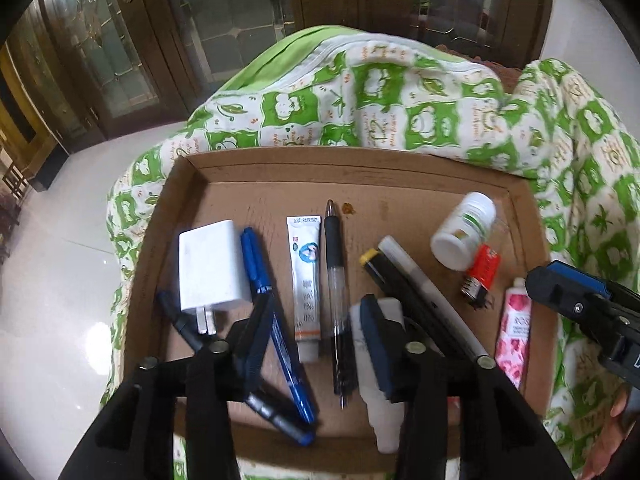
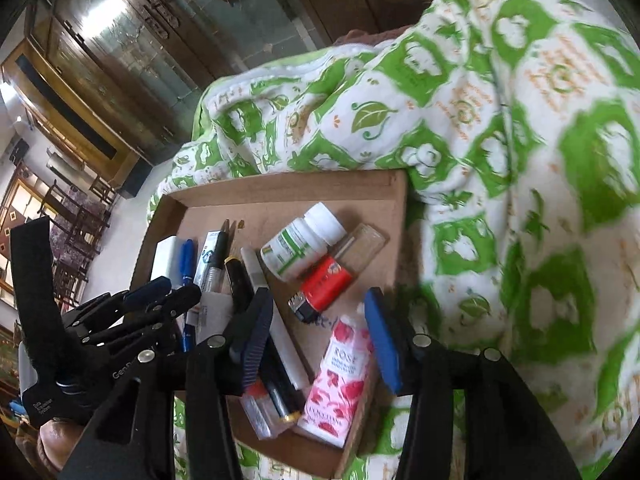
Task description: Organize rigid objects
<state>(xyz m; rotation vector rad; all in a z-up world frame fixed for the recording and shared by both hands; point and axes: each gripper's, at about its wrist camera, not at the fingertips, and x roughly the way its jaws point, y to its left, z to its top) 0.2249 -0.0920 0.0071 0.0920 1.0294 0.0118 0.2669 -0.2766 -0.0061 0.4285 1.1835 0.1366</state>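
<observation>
Both grippers, left and right, hanging released over cardboard tray; "ROSE" and "L'OCCITANE" legible on pink tube; other labels unreadable.

Green-and-white patterned quilt, dark wooden glass-door cabinets, glossy white tiled floor.

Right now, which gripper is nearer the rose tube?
Right. The right gripper hangs open just above the rose tube; the left gripper is across the tray, over the pens.
</observation>
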